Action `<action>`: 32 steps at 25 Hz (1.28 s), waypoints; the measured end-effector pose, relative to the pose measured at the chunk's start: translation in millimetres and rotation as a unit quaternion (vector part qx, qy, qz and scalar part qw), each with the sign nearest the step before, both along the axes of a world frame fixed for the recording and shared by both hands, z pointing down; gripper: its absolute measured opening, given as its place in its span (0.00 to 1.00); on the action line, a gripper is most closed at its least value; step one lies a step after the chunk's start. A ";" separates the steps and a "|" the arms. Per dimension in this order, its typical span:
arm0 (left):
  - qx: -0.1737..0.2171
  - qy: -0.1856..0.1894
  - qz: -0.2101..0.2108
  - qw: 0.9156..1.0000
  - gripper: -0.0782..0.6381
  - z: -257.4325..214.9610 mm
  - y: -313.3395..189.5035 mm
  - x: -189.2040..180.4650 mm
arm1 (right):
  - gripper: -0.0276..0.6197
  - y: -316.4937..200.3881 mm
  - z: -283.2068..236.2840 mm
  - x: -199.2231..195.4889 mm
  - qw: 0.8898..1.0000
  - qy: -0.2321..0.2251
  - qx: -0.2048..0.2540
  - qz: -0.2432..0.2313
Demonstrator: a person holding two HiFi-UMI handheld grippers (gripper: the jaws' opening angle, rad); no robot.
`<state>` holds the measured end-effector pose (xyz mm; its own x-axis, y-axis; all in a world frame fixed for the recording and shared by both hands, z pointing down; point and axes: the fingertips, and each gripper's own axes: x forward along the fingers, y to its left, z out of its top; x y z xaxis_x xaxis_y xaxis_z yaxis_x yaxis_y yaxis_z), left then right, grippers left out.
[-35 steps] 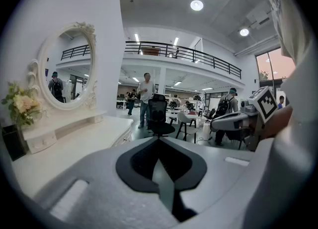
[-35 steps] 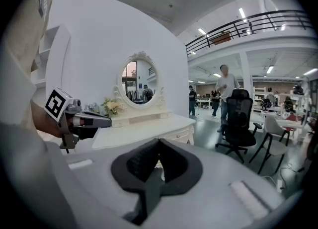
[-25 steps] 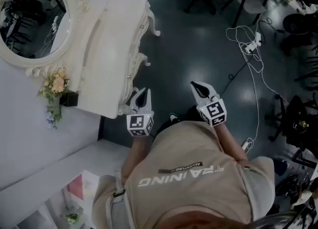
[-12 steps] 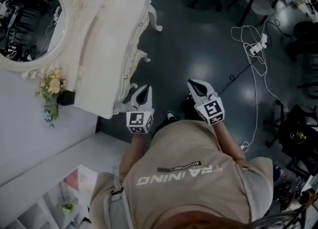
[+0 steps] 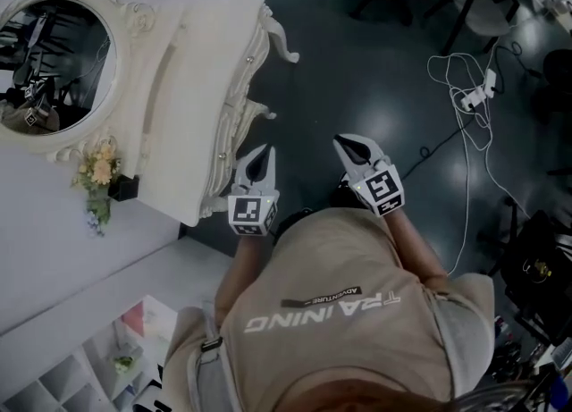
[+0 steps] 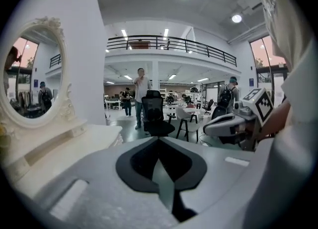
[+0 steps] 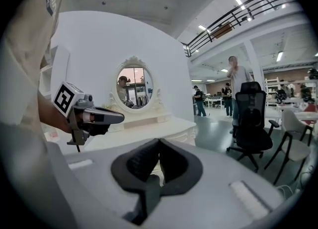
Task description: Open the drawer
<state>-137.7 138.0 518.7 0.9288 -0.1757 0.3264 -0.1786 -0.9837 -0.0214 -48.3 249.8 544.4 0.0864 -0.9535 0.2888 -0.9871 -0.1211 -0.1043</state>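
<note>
The white dressing table (image 5: pixel 192 88) stands at the left of the head view. Its carved drawer front (image 5: pixel 234 111) faces right and carries small knobs (image 5: pixel 222 156); the drawers look closed. My left gripper (image 5: pixel 261 156) hangs shut and empty in the air just right of that front, not touching it. My right gripper (image 5: pixel 347 142) is shut and empty too, further right over the dark floor. In the left gripper view the jaws (image 6: pixel 158 141) meet at the tip, with the table top (image 6: pixel 74 138) to the left. The right gripper view shows shut jaws (image 7: pixel 159 141) pointing at the table (image 7: pixel 164 126).
An oval mirror (image 5: pixel 54 71) and a small flower vase (image 5: pixel 100 178) stand on the table's back. White cables (image 5: pixel 474 88) lie on the floor at right. An office chair (image 6: pixel 154 116) and people stand farther off in the hall.
Both grippers have travelled forward together along the table's drawer side, and the table now sits closer beside the left one. Both have stayed shut.
</note>
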 end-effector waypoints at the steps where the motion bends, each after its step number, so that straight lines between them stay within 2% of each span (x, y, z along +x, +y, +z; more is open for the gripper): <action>1: -0.014 0.005 -0.009 1.000 0.11 1.6 0.6 7.7 | 0.05 -0.3 0.1 4.9 1.000 0.000 -0.001 -0.007; 4: -0.039 0.006 -0.036 0.999 0.11 10.2 -2.9 25.1 | 0.05 -7.9 1.3 22.4 1.000 0.003 -0.005 -0.026; 10: -0.049 -0.006 -0.041 0.998 0.11 18.8 -19.3 38.7 | 0.05 -35.4 6.4 54.5 0.999 -0.018 -0.017 -0.031; 18: -0.058 0.010 -0.034 0.998 0.11 24.7 -86.6 74.2 | 0.05 -96.5 2.4 76.1 0.999 -0.021 -0.035 -0.027; 23: -0.062 0.018 -0.016 0.998 0.11 17.9 -137.3 91.8 | 0.05 -152.8 -15.5 89.6 0.999 0.013 -0.034 -0.028; 32: -0.072 0.009 -0.008 0.997 0.11 34.5 -211.4 90.7 | 0.05 -233.6 -8.8 100.8 0.999 0.009 -0.042 -0.013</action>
<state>-46.9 -73.3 553.2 0.9321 -0.1429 0.3327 -0.1931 -0.9735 0.1228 52.6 16.2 535.5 0.0673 -0.9283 0.3657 -0.9916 -0.1027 -0.0782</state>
